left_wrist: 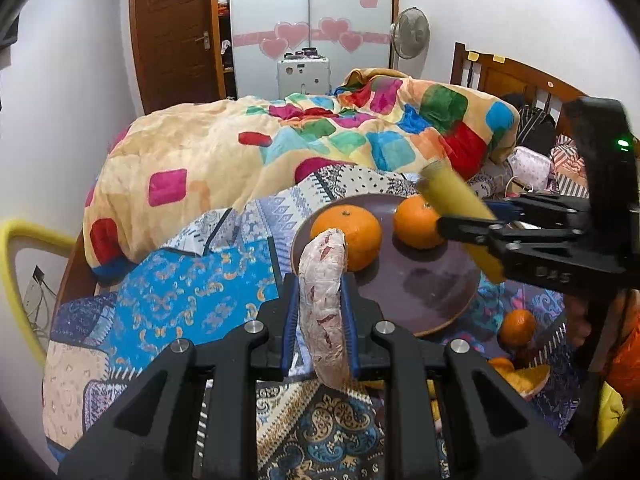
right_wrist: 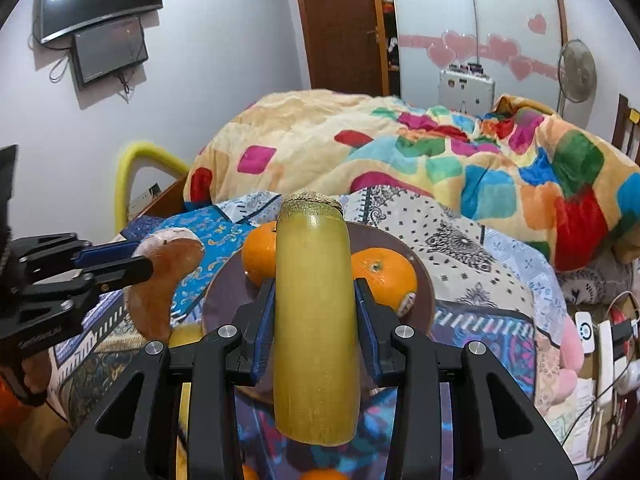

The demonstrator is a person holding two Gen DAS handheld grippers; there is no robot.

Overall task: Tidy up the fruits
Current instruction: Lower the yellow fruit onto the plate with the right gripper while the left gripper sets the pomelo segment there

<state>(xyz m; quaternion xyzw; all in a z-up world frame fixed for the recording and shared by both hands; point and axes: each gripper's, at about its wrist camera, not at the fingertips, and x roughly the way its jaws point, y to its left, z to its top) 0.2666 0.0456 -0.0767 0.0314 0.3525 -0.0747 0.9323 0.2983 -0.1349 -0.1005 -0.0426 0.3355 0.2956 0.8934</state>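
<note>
Left tongs (left_wrist: 320, 300) clamped the curved pinkish-brown peel (left_wrist: 323, 296), right tongs (right_wrist: 316, 320) gripped the yellow-green cane stalk (right_wrist: 314, 320); setting both on the round brown plate (left_wrist: 424, 296) came next.

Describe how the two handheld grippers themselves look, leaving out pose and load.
Both the left gripper and the right gripper are matte black angular linkages with silver round pivot pins and ribbed blue pads inside the fingers. Seen from the left wrist view, the right one carries a tall black block with a green light and embossed digits.
</note>
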